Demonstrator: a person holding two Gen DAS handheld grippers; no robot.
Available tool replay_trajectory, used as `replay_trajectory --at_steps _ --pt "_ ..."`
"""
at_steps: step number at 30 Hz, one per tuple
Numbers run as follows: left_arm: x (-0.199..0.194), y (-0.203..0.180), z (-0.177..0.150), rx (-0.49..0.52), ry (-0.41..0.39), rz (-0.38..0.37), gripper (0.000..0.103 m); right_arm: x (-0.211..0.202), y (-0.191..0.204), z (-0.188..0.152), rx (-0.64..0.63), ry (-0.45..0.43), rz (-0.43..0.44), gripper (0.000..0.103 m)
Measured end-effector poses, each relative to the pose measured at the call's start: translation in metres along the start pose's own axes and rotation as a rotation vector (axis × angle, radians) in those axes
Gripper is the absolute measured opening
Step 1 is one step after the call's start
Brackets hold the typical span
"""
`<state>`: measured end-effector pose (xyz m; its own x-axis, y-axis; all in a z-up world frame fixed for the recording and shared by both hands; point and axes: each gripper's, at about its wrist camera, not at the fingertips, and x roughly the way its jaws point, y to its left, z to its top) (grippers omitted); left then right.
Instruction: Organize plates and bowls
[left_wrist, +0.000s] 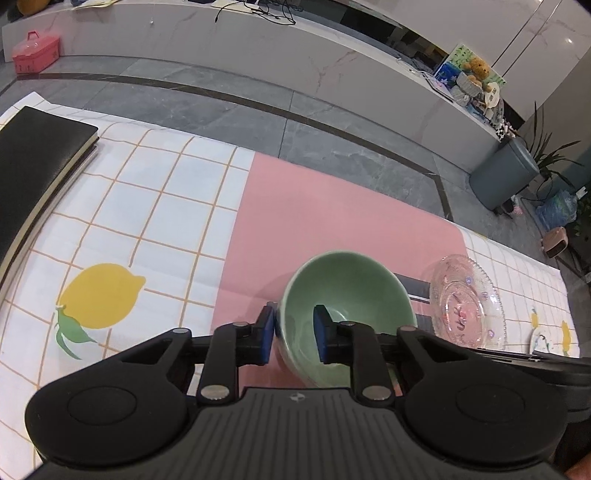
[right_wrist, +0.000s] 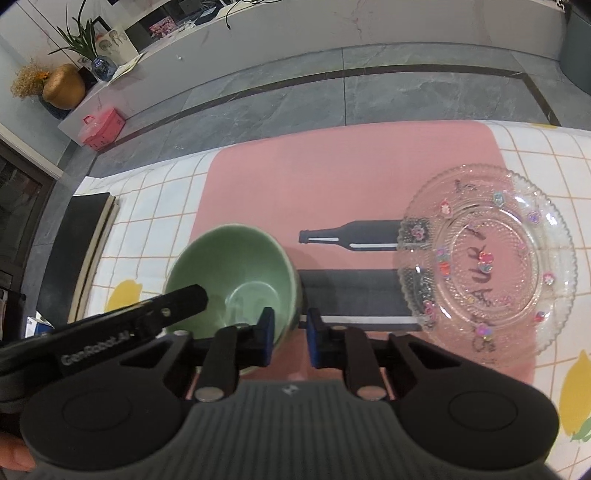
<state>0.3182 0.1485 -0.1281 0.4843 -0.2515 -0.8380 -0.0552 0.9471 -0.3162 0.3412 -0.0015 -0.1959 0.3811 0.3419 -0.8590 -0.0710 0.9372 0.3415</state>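
Both grippers (left_wrist: 294, 334) (right_wrist: 290, 336) astride green bowl (left_wrist: 347, 291) rim

pale green bowl (right_wrist: 236, 273); clear glass plate (right_wrist: 487, 273) with coloured flower dots; pink mat (left_wrist: 332, 206); white cloth (left_wrist: 166, 192), orange grid, yellow lemons; blue claw pads (left_wrist: 266, 334).

- The room is bright, with soft, even light.
- The green bowl (left_wrist: 347, 295) throws only a faint shadow.
- Small shiny spots sit on the glass plate (right_wrist: 487, 273).
- Edges bend round, and corners go dark.
- Both pictures look slightly soft.
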Motion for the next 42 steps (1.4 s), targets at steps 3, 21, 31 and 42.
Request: replay_trajectory --at_steps 3,21,31,42 --pt "0.002 -0.002 0.002 0.001 0.007 0.032 0.011 0.000 0.001 0.000 0.005 0.002 -0.011 0.012" --pt "-0.081 -0.020 -0.037 -0.017 0.017 0.118 0.007 -0.073 0.021 -0.046 0.005 0.027 0.015 0.009" --pt "-0.178 -0.034 -0.086 -0.044 -0.072 0.134 0.006 -0.167 0.047 -0.110 -0.098 -0.037 0.066 0.009" --pt "-0.236 -0.038 -0.146 -0.072 -0.087 0.130 0.006 -0.216 0.053 -0.181 -0.157 -0.023 0.097 0.009"
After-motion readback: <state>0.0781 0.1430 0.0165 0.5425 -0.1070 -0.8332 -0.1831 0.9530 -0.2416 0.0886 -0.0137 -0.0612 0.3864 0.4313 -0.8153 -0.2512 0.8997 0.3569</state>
